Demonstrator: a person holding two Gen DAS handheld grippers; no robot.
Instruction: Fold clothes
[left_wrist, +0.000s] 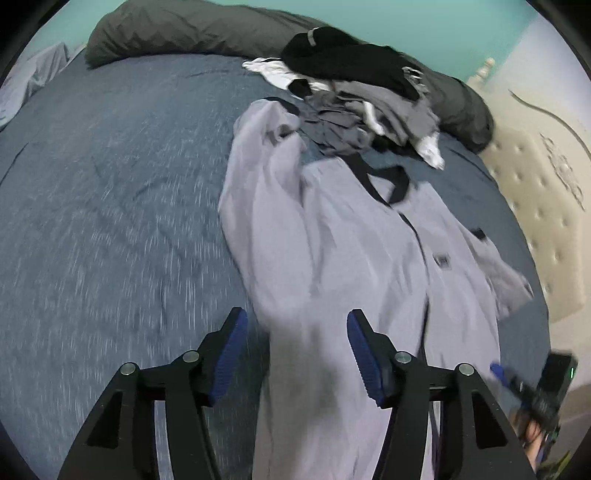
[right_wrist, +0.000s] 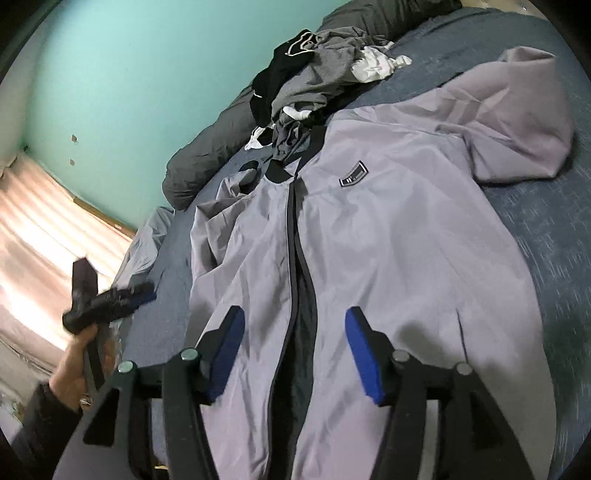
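One grey jacket (right_wrist: 369, 229) is laid front-up and lengthwise on the bed (left_wrist: 110, 166), presumably so that its two sleeves can be folded inward. The left tool (left_wrist: 293, 354) is held spread and empty over the jacket's lower part; the right tool (right_wrist: 295, 354) is likewise held spread and empty above the zip. One pile of unfolded clothes (right_wrist: 314, 74) is left beyond the collar, against two dark pillows.

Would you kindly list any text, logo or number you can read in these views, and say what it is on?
No text can be read.
Patch on the jacket chest: bars and a line of lettering, too small to read.
Same patch in the left view: blurred.
Black garment on the pile: pale emblem, not legible.
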